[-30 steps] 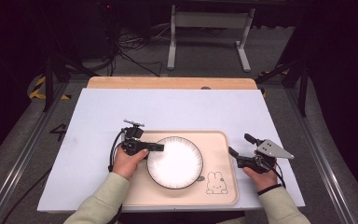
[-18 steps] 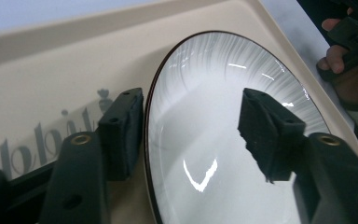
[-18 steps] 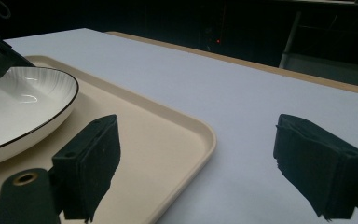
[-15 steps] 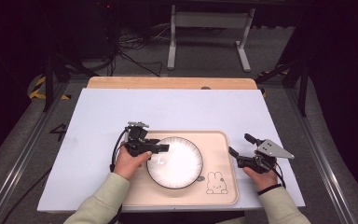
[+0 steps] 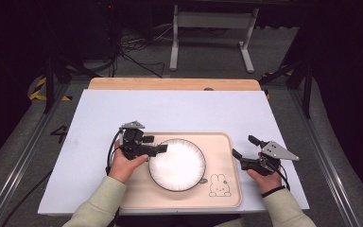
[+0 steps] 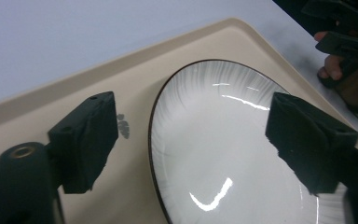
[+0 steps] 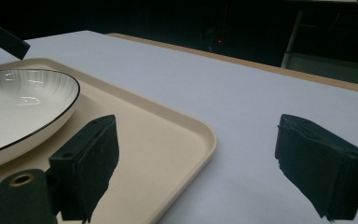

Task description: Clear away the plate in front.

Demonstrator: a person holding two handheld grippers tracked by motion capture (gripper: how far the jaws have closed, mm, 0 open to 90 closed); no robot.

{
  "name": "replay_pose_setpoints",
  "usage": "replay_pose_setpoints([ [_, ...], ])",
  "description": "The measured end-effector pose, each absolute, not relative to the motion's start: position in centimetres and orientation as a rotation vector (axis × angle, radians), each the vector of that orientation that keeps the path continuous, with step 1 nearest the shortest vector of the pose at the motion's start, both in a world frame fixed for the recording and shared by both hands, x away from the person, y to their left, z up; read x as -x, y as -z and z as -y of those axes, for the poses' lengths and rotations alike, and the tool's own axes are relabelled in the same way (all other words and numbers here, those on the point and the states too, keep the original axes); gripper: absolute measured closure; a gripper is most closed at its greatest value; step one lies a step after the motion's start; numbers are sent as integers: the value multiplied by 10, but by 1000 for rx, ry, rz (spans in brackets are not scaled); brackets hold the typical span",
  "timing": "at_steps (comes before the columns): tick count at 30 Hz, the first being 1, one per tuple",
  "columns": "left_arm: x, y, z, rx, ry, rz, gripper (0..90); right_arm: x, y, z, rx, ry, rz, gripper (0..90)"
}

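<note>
Since a second ago, the left claw (image 5: pixel 162 148) has drawn back a little toward the person and lifted off the plate's left rim, which it was pinching before; its jaws now stand spread wide, one over the tray floor and one over the plate's bowl, gripping nothing. The right claw (image 5: pixel 241 147) has not shifted: it hovers just off the tray's right edge with its jaws wide apart and empty, over bare counter.

One round white ceramic plate with a thin dark rim and fine ribbing (image 5: pixel 177 164) sits flat on one beige rectangular plastic tray with rounded corners (image 5: pixel 227 196), left of the tray's middle. A small printed rabbit outline (image 5: pixel 220 185) marks the tray's near right corner, just beside the plate. In the left gripper view a small dark leaf mark (image 6: pixel 122 126) shows on the tray floor near the plate's rim.

The tray lies at the near edge of the pale lavender-white counter (image 5: pixel 179 111), which has wide open surface beyond the tray and to both sides. A strip of bare wood (image 5: pixel 175 83) shows along the counter's far edge. Nothing lies between the two claws but the plate and tray. Beyond the counter, on the dark floor, stand a grey metal frame (image 5: pixel 212 28) and a tangle of black cables (image 5: pixel 132 49), well apart from the work.
</note>
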State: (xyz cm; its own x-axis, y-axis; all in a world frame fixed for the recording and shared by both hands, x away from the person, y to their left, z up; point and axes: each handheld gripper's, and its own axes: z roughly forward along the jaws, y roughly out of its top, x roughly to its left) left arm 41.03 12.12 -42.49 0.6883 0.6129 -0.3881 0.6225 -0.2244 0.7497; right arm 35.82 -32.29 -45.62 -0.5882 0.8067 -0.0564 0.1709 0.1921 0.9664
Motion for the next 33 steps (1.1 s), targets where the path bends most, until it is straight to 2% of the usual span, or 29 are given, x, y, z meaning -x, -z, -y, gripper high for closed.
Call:
replay_pose_setpoints([
  [4,-403,419,-131,-1891,-50,-932,106,-359,456,323,-914,-1422,-1896,132],
  [14,-384,408,-157,-1873,-152,-875,82,-360,456,325,-935,-1437,-1897,132],
  [24,-372,405,-189,-1704,-183,-841,33,-360,456,325,-944,-1445,-1896,132],
  [27,-370,405,-196,-1680,-189,-839,20,-360,456,325,-944,-1446,-1897,132],
  [30,-366,408,-202,-1677,-267,-822,3,-360,456,326,-946,-1445,-1898,132],
  [33,-364,409,-207,-1656,-264,-830,2,-360,456,326,-945,-1447,-1897,132],
])
